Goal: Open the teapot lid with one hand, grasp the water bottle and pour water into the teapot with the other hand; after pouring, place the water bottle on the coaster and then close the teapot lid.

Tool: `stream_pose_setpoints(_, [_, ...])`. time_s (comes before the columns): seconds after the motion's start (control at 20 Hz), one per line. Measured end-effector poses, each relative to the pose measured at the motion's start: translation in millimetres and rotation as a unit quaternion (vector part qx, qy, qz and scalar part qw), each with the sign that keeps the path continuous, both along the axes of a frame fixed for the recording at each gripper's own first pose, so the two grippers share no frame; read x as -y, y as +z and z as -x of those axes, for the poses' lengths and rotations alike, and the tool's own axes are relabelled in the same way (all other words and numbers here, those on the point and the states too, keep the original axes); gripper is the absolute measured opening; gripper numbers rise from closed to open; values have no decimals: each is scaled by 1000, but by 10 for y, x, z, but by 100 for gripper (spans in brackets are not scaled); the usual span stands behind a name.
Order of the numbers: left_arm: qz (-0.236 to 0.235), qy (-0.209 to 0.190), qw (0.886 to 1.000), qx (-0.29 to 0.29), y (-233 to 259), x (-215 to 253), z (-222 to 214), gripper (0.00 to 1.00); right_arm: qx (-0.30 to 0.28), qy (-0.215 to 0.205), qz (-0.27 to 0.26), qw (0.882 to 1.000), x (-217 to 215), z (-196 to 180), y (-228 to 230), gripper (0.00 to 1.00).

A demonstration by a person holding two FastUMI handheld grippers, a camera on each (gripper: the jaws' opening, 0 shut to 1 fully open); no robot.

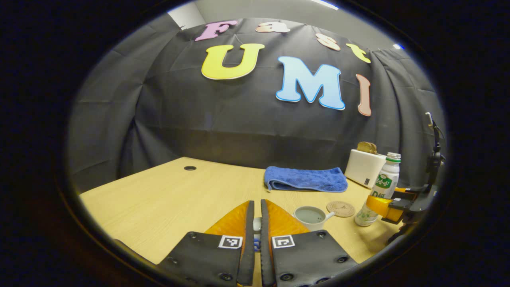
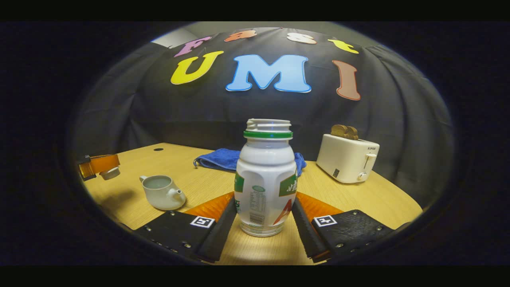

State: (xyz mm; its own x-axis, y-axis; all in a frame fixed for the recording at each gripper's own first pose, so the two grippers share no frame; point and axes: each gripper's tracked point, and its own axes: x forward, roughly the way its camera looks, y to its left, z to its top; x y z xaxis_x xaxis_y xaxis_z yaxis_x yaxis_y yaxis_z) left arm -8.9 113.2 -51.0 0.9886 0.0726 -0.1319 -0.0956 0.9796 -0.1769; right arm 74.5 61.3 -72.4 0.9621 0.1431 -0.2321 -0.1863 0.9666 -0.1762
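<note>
Right tool clamped on uncapped water bottle, upright on table. Left tool pinching teapot lid, raised left of open teapot. Coaster beside teapot.

Light: came from overhead, even and fairly bright on the table.
Shadows: a soft dark patch lay left of the teapot; another fell under the water bottle.
Backdrop: stayed dim.
Distortion: strong fisheye bend, table edges curved.
Focus: centre sharp, rims smeared and darkened.
</note>
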Motion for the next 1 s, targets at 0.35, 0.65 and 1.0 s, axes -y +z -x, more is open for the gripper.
stream_pose_setpoints(0.35, [4,2,1000,1,22,-64,103,17,33,-14,145,989,1,-20,180,74])
stream_pose_setpoints(0.65, [-11,19,1000,4,70,-222,165,17,73,-13,322,944,-42,-155,339,74])
stream_pose_setpoints(1.0, [-12,44,999,4,67,-501,246,17,104,12,463,880,-252,-265,382,74])
